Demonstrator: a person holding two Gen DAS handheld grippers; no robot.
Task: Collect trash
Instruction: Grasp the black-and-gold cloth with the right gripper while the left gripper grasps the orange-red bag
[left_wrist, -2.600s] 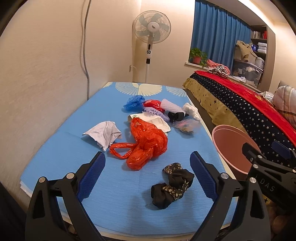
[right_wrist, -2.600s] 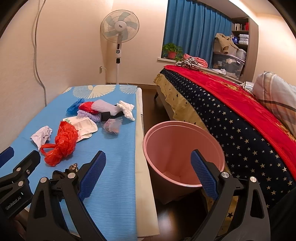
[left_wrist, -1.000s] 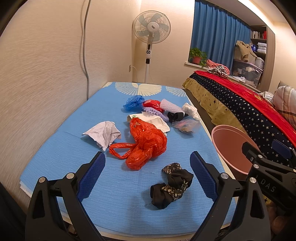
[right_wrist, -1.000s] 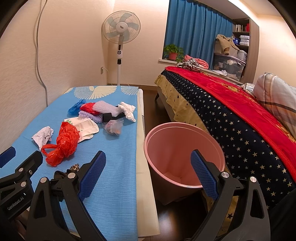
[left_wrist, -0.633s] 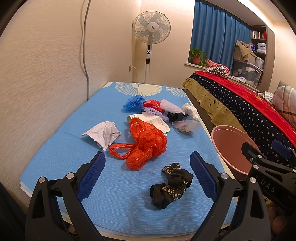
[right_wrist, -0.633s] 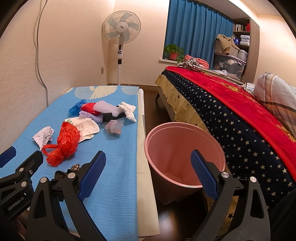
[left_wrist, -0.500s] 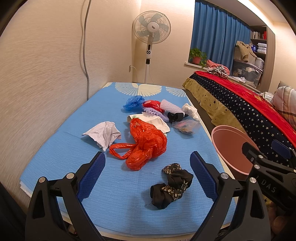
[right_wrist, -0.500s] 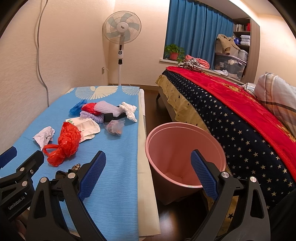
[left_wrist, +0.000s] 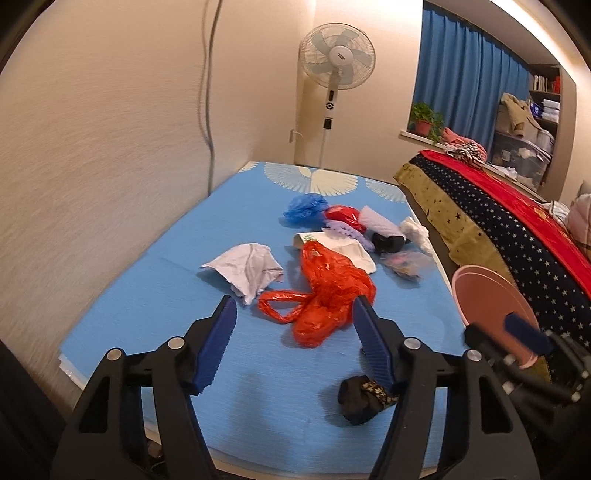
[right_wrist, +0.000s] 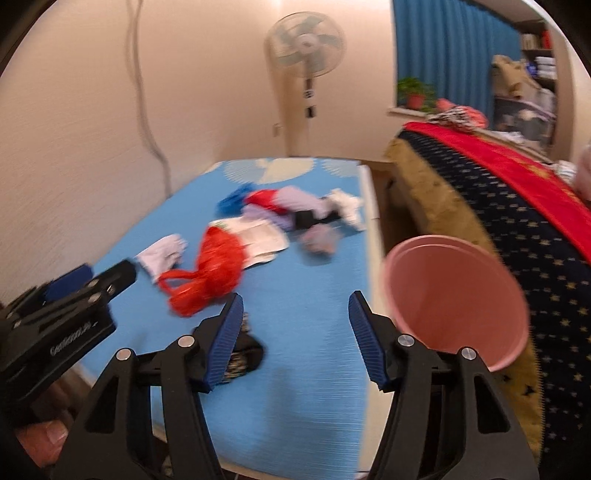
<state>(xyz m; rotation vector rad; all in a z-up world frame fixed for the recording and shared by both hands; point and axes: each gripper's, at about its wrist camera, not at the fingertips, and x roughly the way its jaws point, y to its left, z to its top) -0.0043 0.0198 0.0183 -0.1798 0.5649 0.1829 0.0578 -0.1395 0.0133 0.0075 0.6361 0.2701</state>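
On the blue mat (left_wrist: 147, 295), left to right, lay crumpled white paper (left_wrist: 247, 267), an orange plastic bag (left_wrist: 325, 291) and a dark cloth wad (left_wrist: 364, 398): probably light, soft, best pinched mid-bunch. Left tongs (left_wrist: 295, 347) and right tongs (right_wrist: 295, 339) were open, empty. Pink bin (right_wrist: 454, 291) stood right.

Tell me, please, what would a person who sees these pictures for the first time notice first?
The eye goes first to the orange plastic bag, crumpled in the middle of the blue mat, just ahead of the open left gripper. Behind it lies a cluster of blue, red, white and purple scraps, and a black bundle sits nearest the camera. The pink bin stands beside the mat, to its right, empty as far as its inside shows.
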